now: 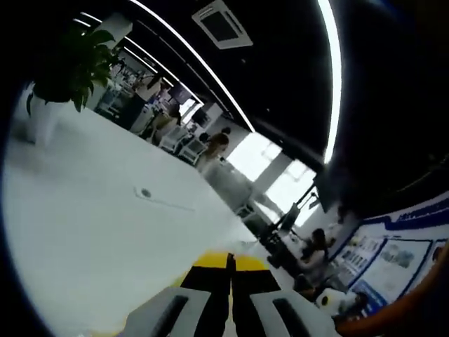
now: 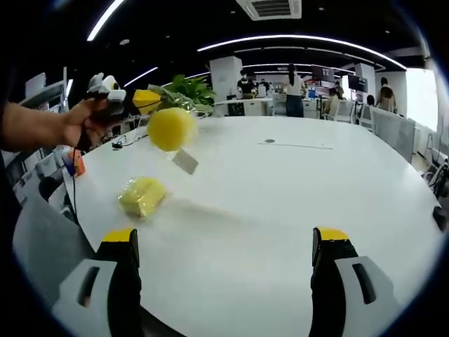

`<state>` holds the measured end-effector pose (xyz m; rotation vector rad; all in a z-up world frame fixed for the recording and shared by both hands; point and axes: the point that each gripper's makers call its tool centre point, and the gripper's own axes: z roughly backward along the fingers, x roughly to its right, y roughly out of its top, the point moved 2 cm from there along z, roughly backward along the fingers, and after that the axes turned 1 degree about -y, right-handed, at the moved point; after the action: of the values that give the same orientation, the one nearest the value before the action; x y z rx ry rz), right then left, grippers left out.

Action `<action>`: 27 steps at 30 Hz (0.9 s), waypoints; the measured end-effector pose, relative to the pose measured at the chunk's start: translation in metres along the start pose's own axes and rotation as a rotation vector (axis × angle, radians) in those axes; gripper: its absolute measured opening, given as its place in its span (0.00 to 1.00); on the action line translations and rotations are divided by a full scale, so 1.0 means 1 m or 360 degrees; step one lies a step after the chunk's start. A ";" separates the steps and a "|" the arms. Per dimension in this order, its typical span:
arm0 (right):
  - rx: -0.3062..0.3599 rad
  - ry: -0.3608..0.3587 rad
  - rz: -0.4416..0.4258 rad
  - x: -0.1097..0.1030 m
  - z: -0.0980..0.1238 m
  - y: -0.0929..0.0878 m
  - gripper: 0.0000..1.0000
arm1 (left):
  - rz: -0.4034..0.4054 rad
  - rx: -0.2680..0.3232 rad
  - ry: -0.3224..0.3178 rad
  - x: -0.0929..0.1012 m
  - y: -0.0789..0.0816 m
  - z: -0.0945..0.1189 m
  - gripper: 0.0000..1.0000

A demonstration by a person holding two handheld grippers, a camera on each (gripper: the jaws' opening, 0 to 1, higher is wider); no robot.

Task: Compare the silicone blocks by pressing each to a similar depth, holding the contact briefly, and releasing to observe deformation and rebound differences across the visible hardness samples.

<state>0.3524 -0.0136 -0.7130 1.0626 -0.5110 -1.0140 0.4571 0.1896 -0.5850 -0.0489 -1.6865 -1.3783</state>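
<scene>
Two blocks: both yellow silicone. One block lies flat on the white table near its left edge; the round-looking one is up in the air above that same side, with a small pale tag hanging under it.
Left gripper: in the right gripper view a hand holds the left gripper up at the table's left edge, its yellow tip right against the raised block, so it looks clamped on it. In its own view the jaws sit pressed together, yellow-tipped, and the block itself can't be made out there.
Right gripper: the right gripper has its jaws spread wide apart, nothing between them, low over the near edge of the table.
Surface: big white rounded table with a small round fitting near the middle and a thin line running off it.
Room: open office, dark ceiling with long light strips and an air vent; a potted plant at the far edge, people and desks beyond it, bright windows, posters on a wall.
</scene>
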 end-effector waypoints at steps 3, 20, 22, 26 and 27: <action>-0.0006 0.0000 0.0002 0.000 0.000 0.000 0.96 | -0.0018 0.0024 -0.0018 0.007 0.008 0.007 0.00; -0.0012 0.0035 0.0027 -0.005 -0.001 0.000 0.96 | -0.0022 0.0101 -0.0128 0.049 0.017 0.027 0.00; -0.0012 0.0046 0.0047 -0.007 -0.001 0.001 0.96 | -0.0031 0.0096 -0.0143 0.050 0.017 0.028 0.00; -0.0012 0.0031 0.0040 -0.004 -0.001 -0.001 0.96 | -0.0020 0.0101 -0.0164 0.051 0.019 0.031 0.00; -0.0013 0.0029 0.0036 -0.004 -0.001 -0.001 0.96 | -0.0020 0.0105 -0.0170 0.054 0.019 0.032 0.00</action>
<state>0.3514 -0.0099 -0.7139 1.0555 -0.5028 -0.9850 0.4173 0.1957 -0.5335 -0.0754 -1.8226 -1.3489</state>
